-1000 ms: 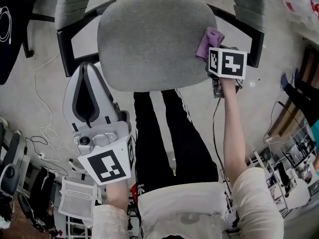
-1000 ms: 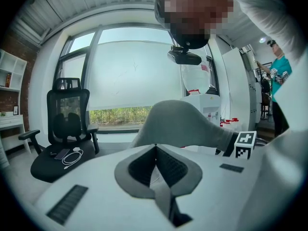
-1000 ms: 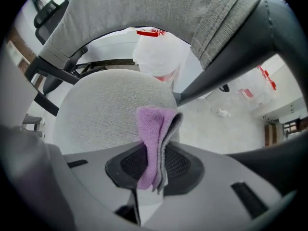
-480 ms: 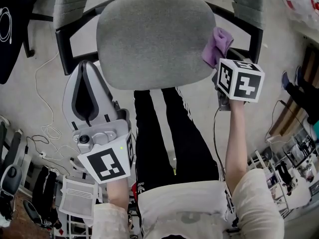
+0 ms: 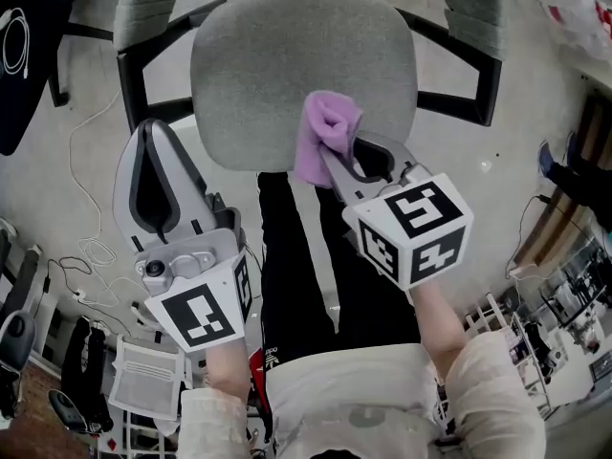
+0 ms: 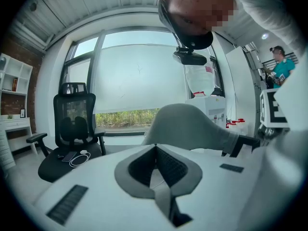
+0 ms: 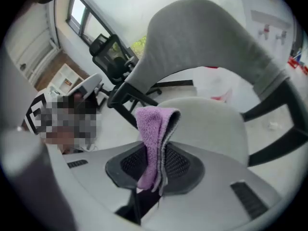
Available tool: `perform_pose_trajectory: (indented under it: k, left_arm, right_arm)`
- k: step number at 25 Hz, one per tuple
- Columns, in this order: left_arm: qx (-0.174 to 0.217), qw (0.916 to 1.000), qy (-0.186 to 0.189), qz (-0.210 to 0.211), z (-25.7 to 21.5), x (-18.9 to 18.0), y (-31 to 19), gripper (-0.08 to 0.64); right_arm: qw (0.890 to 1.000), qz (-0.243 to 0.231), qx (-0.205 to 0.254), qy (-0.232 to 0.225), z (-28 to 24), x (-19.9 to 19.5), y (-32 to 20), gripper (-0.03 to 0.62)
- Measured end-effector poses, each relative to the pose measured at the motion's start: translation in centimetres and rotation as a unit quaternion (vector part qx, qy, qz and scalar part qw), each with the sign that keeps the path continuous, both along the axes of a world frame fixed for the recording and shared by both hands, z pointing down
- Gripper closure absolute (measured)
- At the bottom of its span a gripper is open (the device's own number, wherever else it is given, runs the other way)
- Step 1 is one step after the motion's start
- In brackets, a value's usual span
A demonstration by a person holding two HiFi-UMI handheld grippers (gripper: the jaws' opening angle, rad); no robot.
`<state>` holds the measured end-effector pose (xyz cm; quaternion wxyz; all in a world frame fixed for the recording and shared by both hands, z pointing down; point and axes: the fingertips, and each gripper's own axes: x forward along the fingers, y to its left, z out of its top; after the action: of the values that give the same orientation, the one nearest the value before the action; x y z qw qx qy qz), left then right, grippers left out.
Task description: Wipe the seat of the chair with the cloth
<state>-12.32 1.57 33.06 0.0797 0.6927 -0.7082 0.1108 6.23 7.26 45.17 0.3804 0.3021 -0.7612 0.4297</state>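
Note:
The grey chair seat (image 5: 287, 60) fills the top middle of the head view. A purple cloth (image 5: 323, 140) hangs over the seat's front edge, pinched in my right gripper (image 5: 335, 159), which is shut on it. In the right gripper view the folded cloth (image 7: 153, 124) stands up between the jaws, with the seat (image 7: 211, 124) and grey backrest (image 7: 207, 37) beyond. My left gripper (image 5: 150, 140) is shut with nothing in it and stays off the seat's left front corner, beside the armrest. The left gripper view has its closed jaws (image 6: 154, 150) facing the backrest (image 6: 187, 126).
Black armrests (image 5: 143, 84) (image 5: 469, 75) flank the seat. My legs in black trousers (image 5: 316, 256) stand right below its front edge. White cables (image 5: 86, 247) lie on the floor at left. A black office chair (image 6: 72, 124) stands by the window.
My right gripper has carried the cloth from the seat's right edge leftward and toward me, to the middle of the front edge. The left gripper has barely moved.

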Motion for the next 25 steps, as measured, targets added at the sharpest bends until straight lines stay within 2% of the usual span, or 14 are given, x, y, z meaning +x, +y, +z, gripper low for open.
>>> perform_pose_trajectory:
  k: [3,6,8,11,14,17,20,25]
  left_arm:
    - [-0.007,0.9999,-0.005,-0.014,0.4,-1.2,0.7,0.548]
    - [-0.01,0.9996,-0.007,-0.026,0.7,-2.2,1.4,0.548]
    - [-0.01,0.9994,-0.01,-0.032,0.8,-2.9,1.9,0.548]
    - [-0.011,0.9989,-0.013,-0.044,1.0,-4.0,2.6,0.548]
    - [-0.014,0.9983,-0.011,-0.056,1.3,-4.9,3.0,0.548]
    - [-0.015,0.998,-0.008,-0.061,1.5,-5.2,3.5,0.548]
    - [-0.014,0.998,-0.006,-0.061,1.7,-5.2,3.7,0.548]
    - [-0.017,0.9981,-0.003,-0.059,2.0,-5.3,3.9,0.548]
  right_arm:
    - [0.996,-0.053,-0.046,-0.057,1.7,-6.5,3.6,0.506]
    - [0.989,-0.095,-0.073,-0.081,3.4,-11.0,6.6,0.506]
    - [0.987,-0.107,-0.079,-0.095,5.1,-13.2,8.0,0.506]
    - [0.985,-0.095,-0.077,-0.121,7.8,-15.9,8.6,0.506]
    - [0.986,-0.101,-0.068,-0.118,10.6,-17.6,8.7,0.506]
    - [0.984,-0.133,-0.061,-0.105,12.5,-18.8,9.4,0.506]
    - [0.983,-0.156,-0.052,-0.081,13.9,-18.6,9.7,0.506]
    - [0.985,-0.149,-0.054,-0.067,14.5,-17.5,9.4,0.506]
